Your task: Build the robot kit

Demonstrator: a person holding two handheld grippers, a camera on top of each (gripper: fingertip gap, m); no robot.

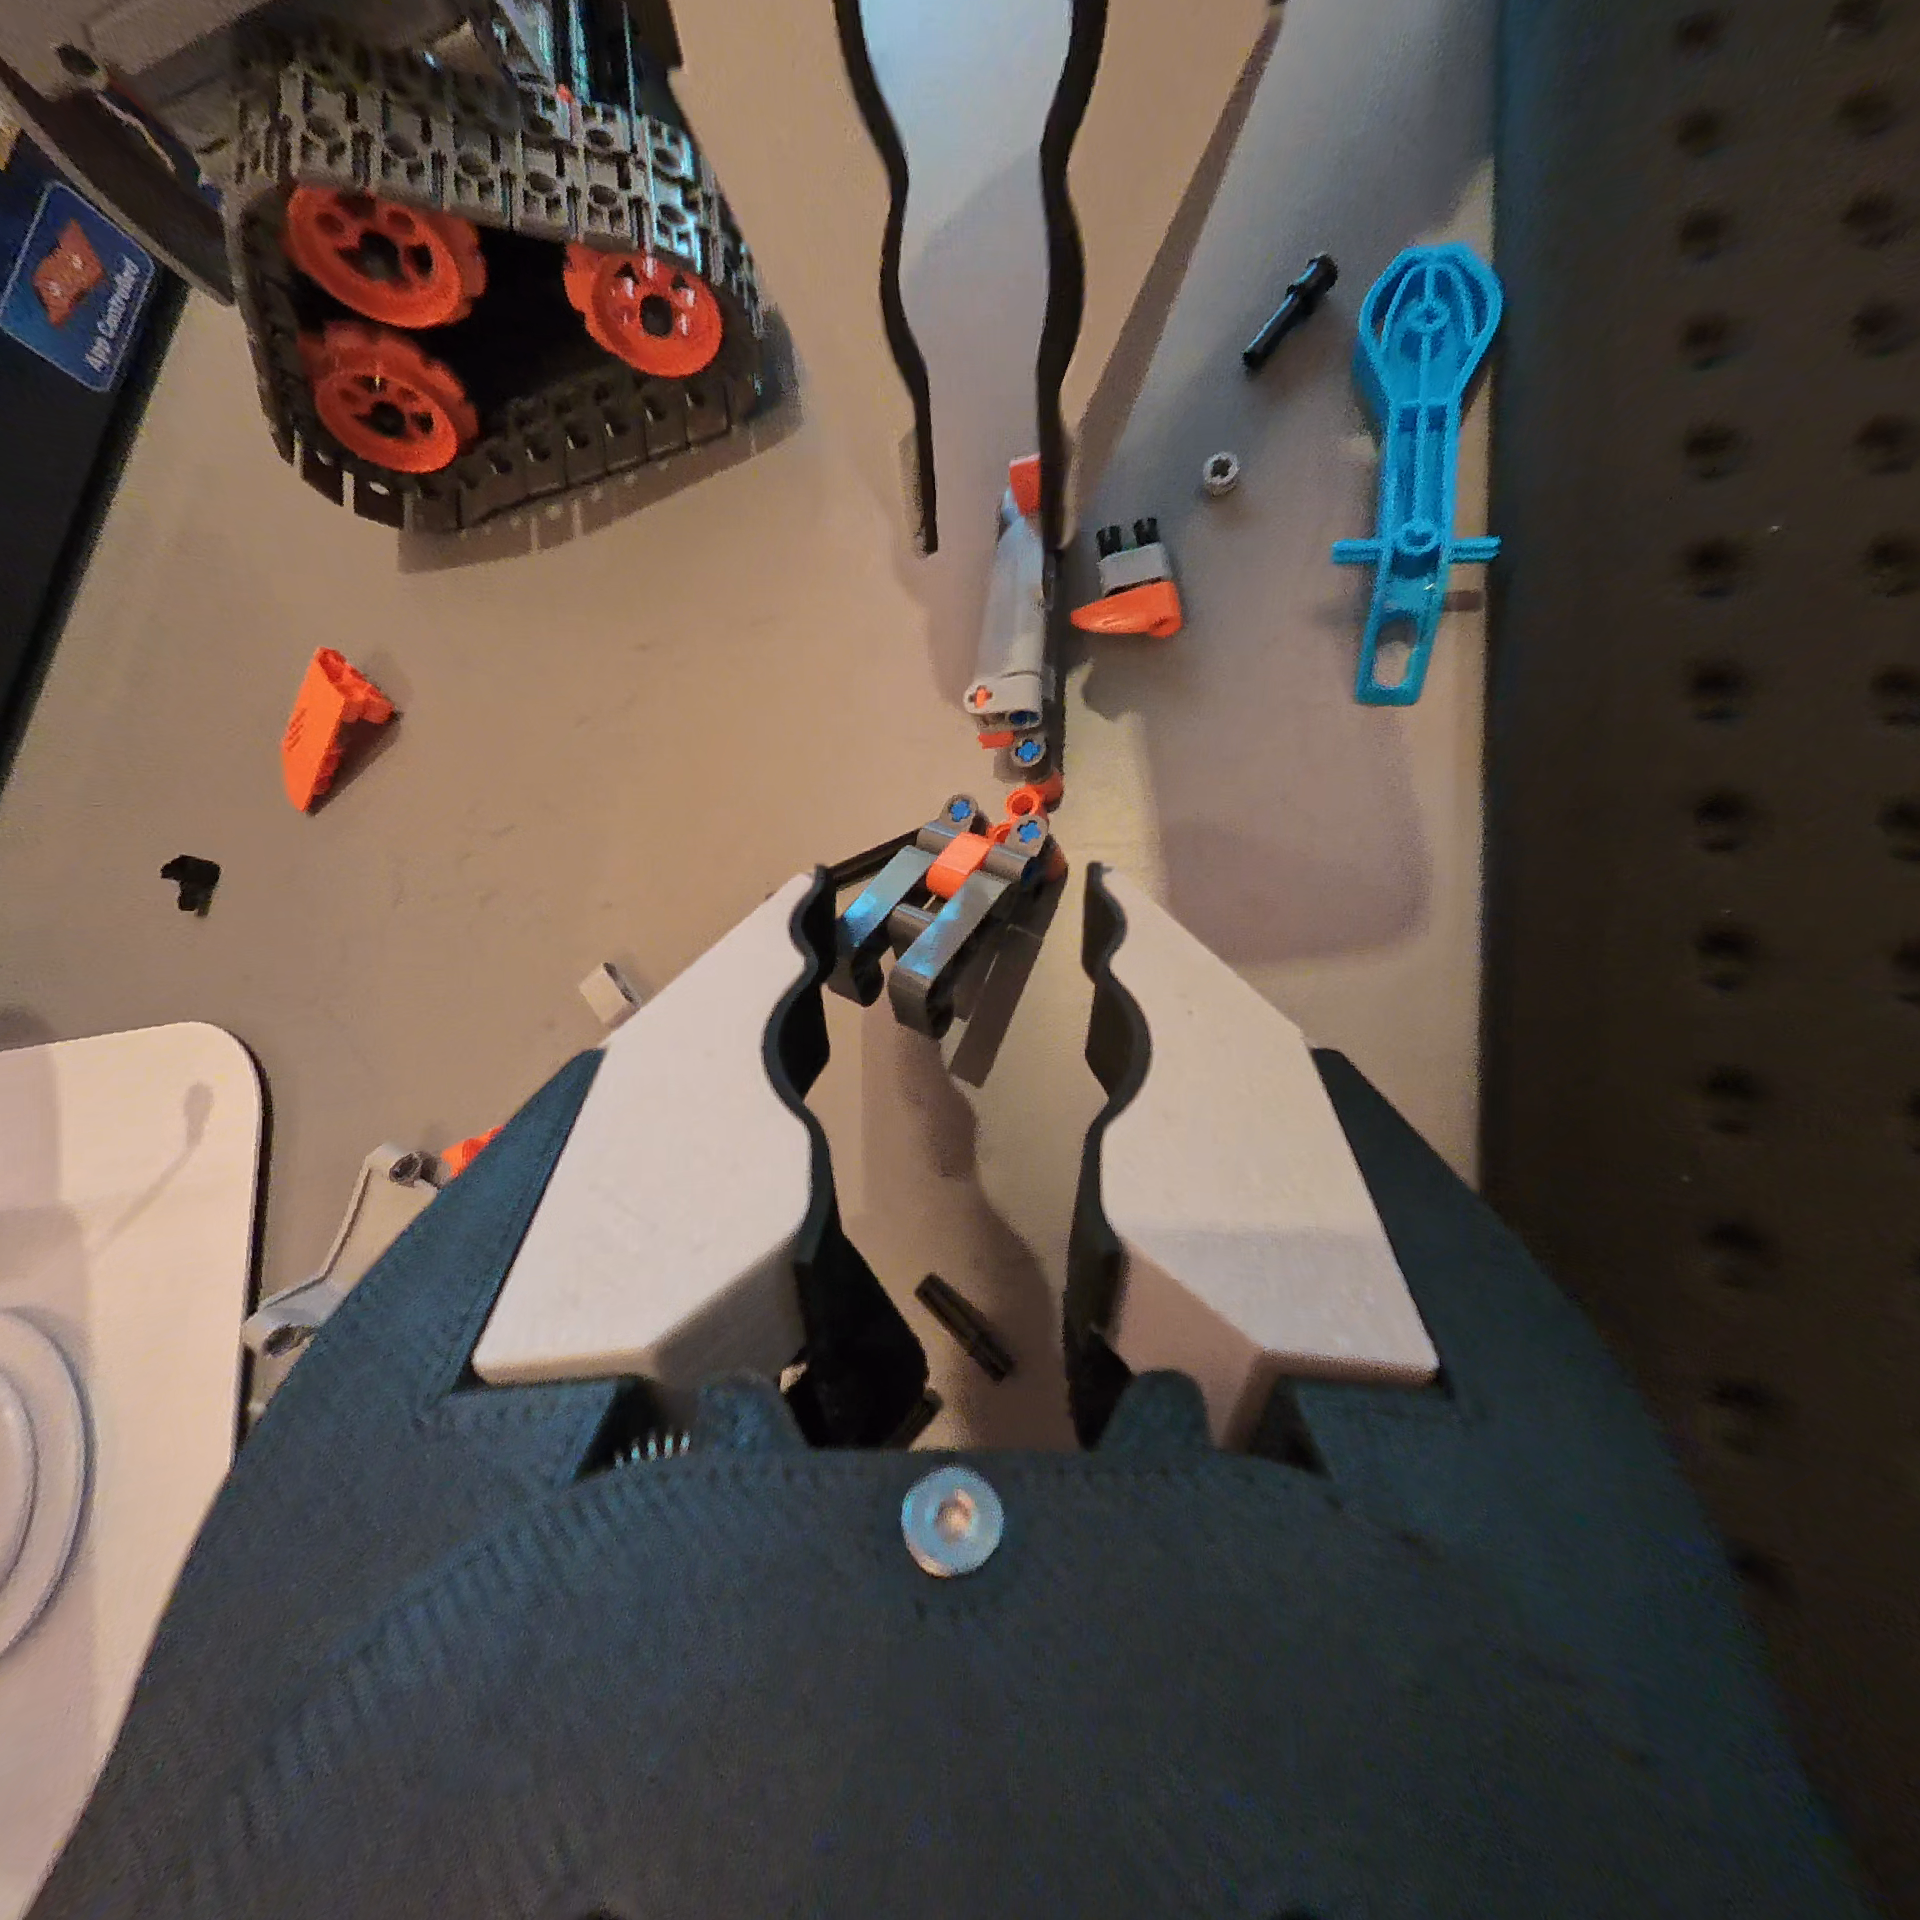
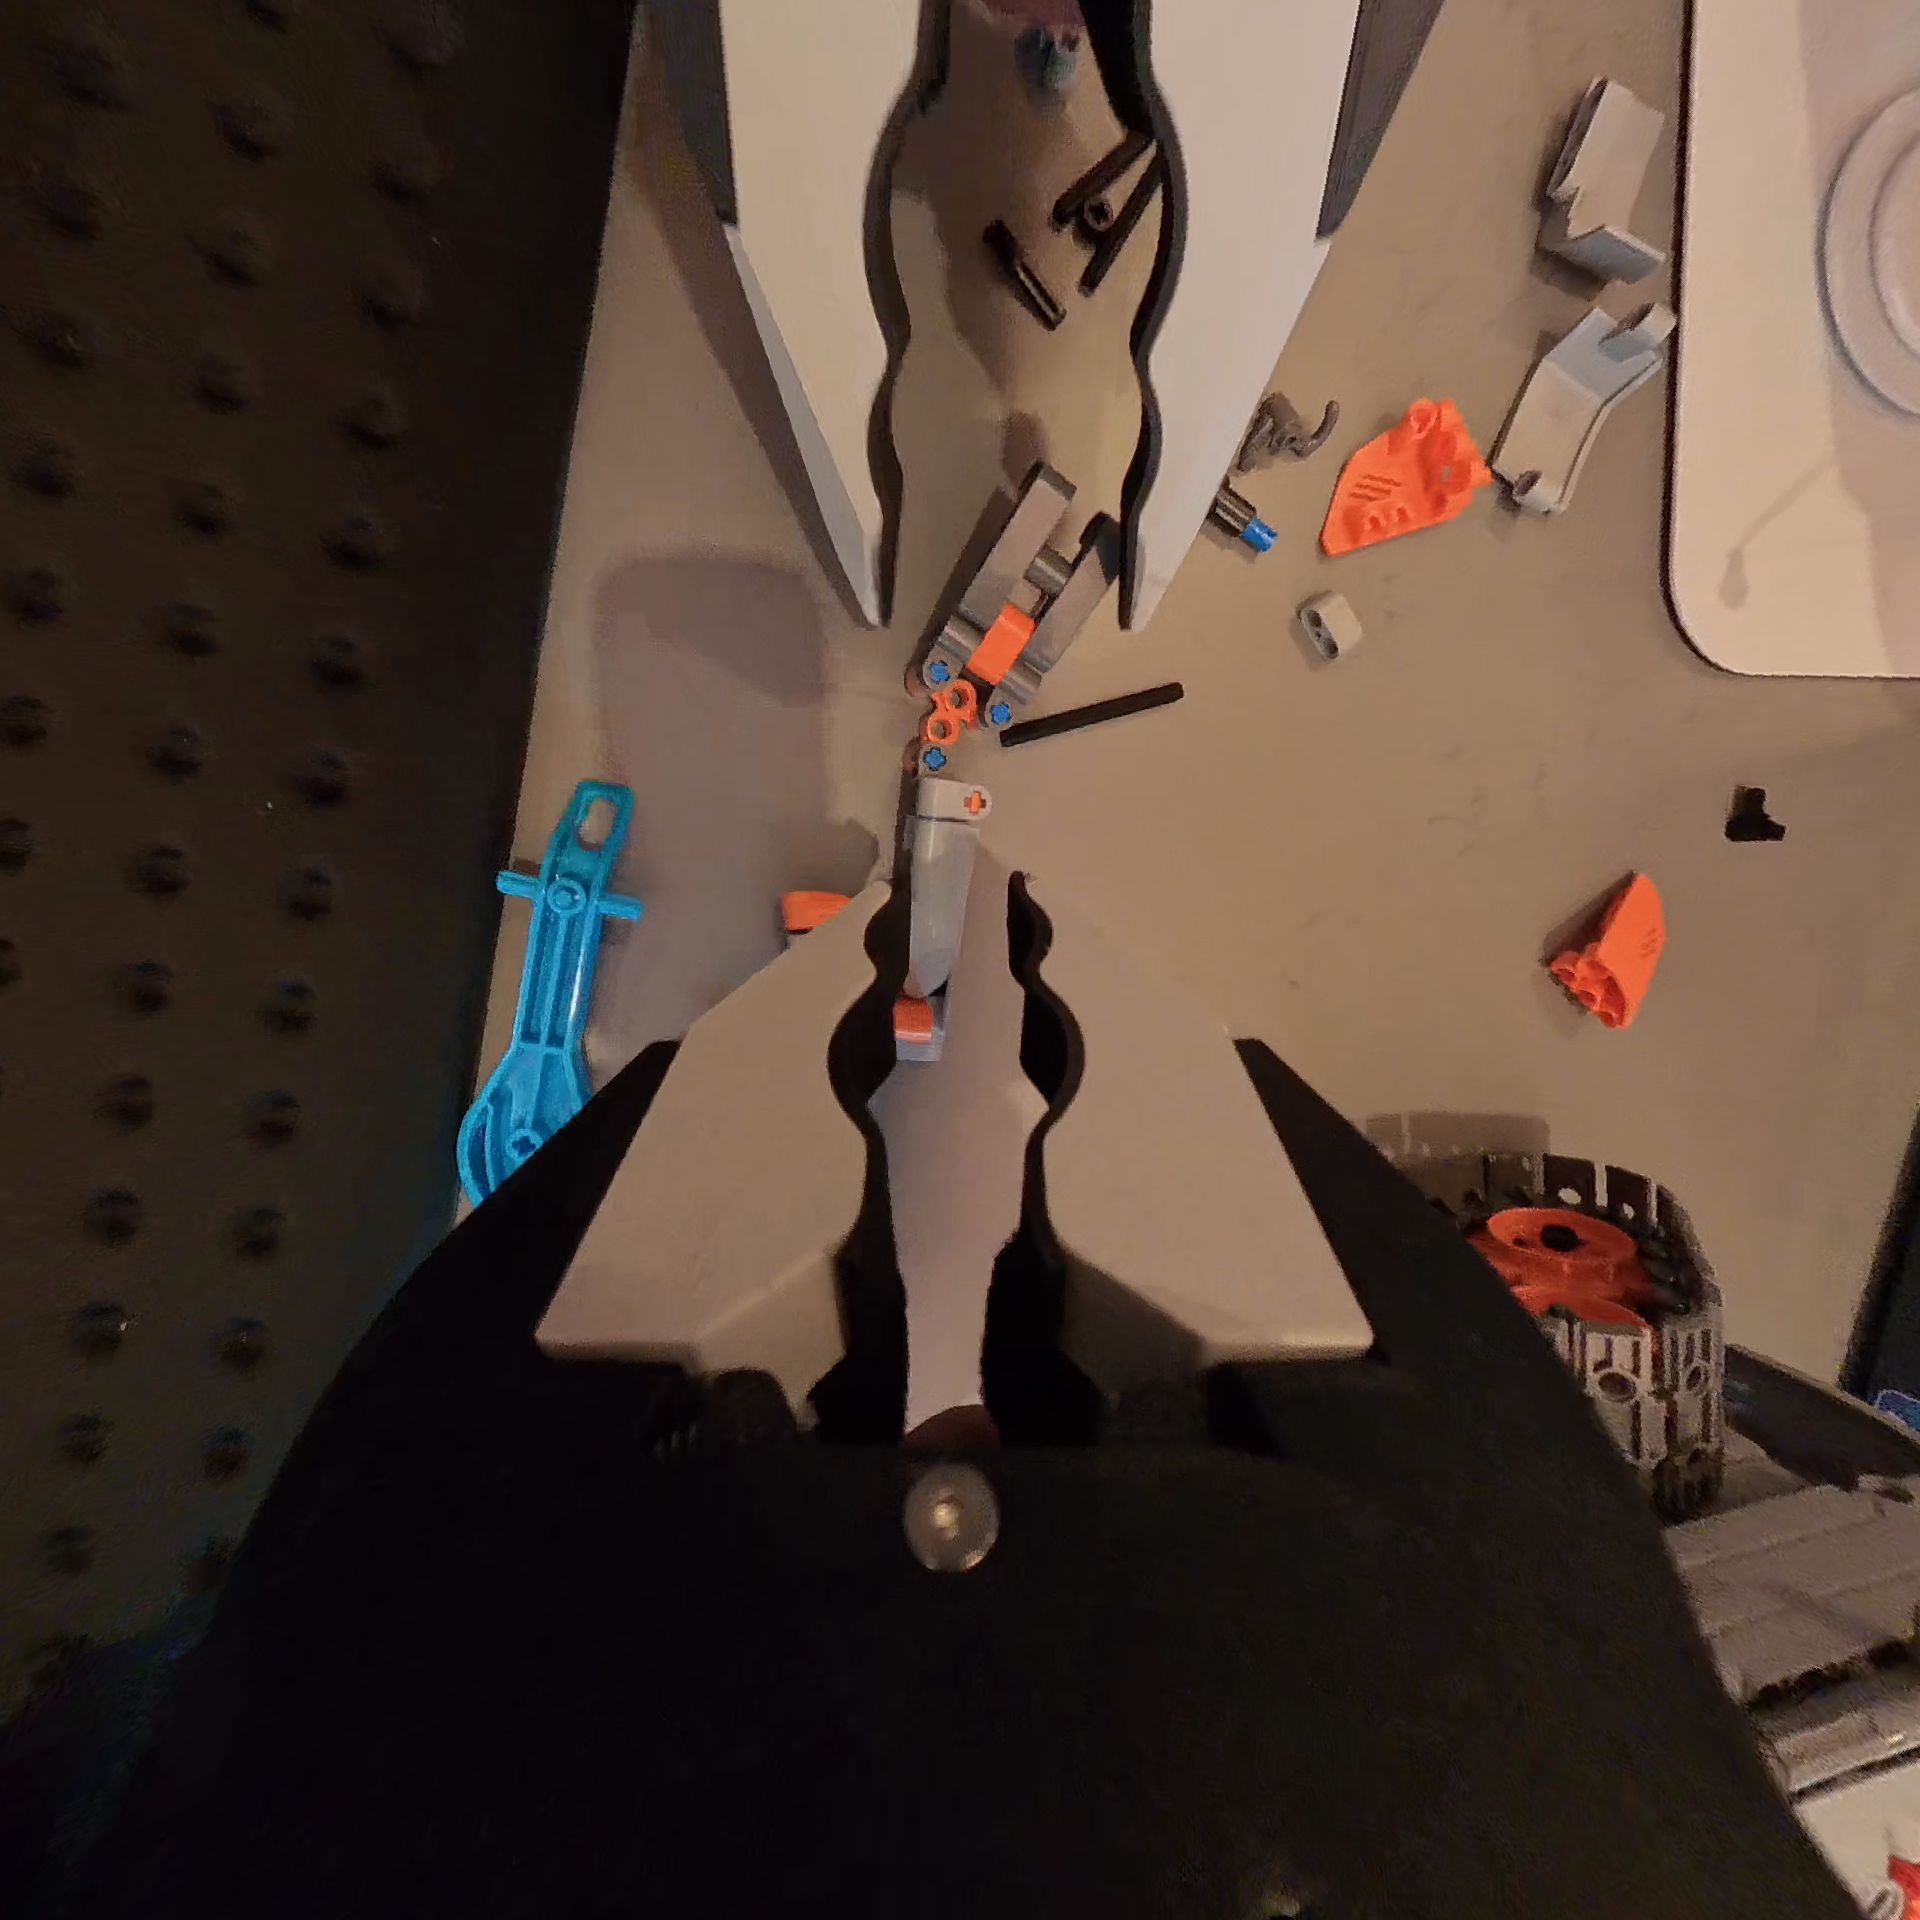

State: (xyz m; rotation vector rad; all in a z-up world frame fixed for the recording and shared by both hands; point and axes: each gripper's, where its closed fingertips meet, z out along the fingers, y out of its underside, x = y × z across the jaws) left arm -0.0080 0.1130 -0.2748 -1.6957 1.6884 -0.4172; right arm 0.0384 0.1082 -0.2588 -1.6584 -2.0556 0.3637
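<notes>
A linked brick chain lies on the beige table (image 1: 623,644). Its near end in the left wrist view is a dark grey beam assembly with an orange clip (image 1: 940,914), also seen in the right wrist view (image 2: 997,592). It joins through small orange connectors (image 2: 948,717) to a light grey cylinder piece (image 2: 940,883), which also shows in the left wrist view (image 1: 1010,613). My left gripper (image 1: 956,878) is open around the beam assembly, which touches one finger. My right gripper (image 2: 948,888) is narrowly open around the cylinder. The two grippers face each other tip to tip.
A tracked vehicle with orange wheels (image 1: 499,312) stands at the back left. A blue tool (image 1: 1418,457), a black pin (image 1: 1288,312), an orange wedge (image 1: 327,727) and a black axle (image 2: 1091,714) lie loose. A white board (image 2: 1787,416) and a dark studded mat (image 1: 1714,831) border the table. The black pin (image 1: 1288,312) lies around 10 cm away from my right fingertips.
</notes>
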